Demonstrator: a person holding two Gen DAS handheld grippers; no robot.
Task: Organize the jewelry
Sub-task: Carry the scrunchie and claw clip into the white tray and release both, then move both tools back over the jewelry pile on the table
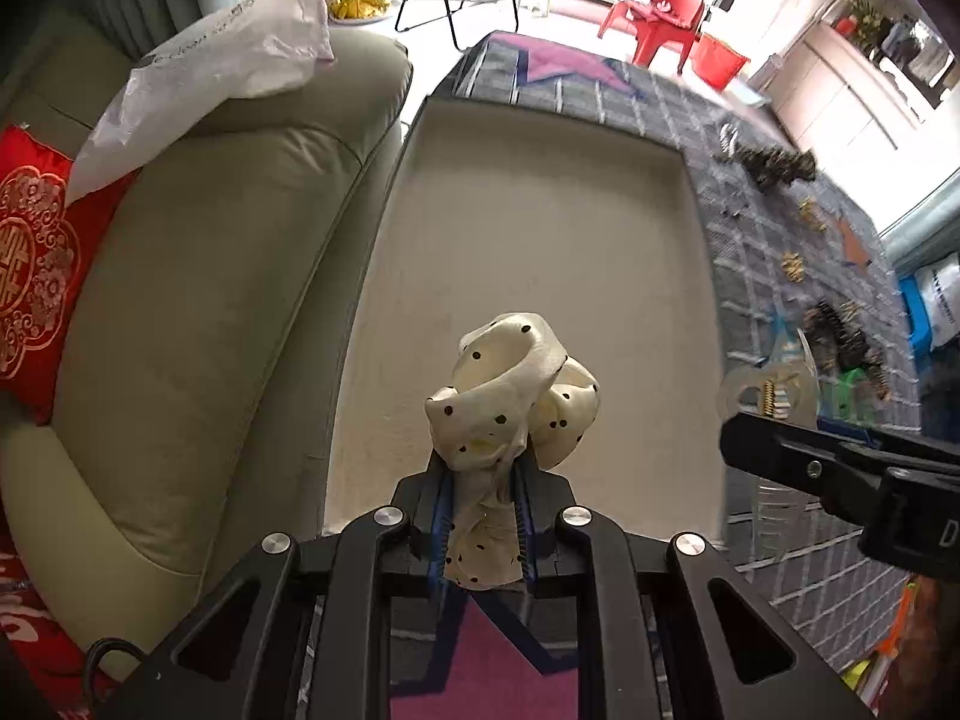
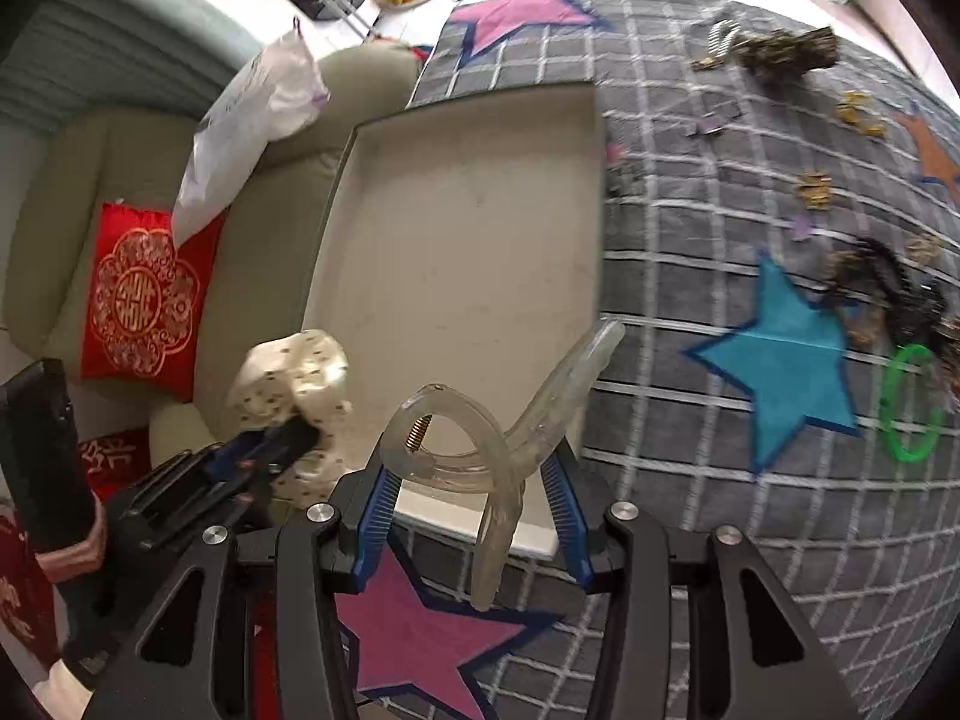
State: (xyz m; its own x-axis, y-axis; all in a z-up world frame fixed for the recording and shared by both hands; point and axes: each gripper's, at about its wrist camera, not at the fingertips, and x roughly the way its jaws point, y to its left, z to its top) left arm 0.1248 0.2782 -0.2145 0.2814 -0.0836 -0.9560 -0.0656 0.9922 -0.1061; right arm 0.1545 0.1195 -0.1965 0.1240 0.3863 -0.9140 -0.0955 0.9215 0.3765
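The shallow white tray [image 1: 540,228] lies bare along the left edge of the grey checked cloth [image 2: 690,360], beside the sofa [image 1: 228,276]. Loose trinkets [image 2: 810,192] scatter the cloth's right side. Over the tray's near edge, the left gripper [image 1: 480,510] pinches a dotted scrunchie [image 1: 510,384]; the right gripper [image 2: 474,486] clamps a clear hair clip [image 2: 480,438].

Tray [image 2: 468,228] laid on cloth-covered tabletop [image 2: 690,360], sofa [image 1: 198,300] at left. Jewelry pieces [image 2: 792,51] scattered right of tray. Scrunchie [image 1: 510,396] held over tray's near left part, hair clip [image 2: 480,450] over its near edge.
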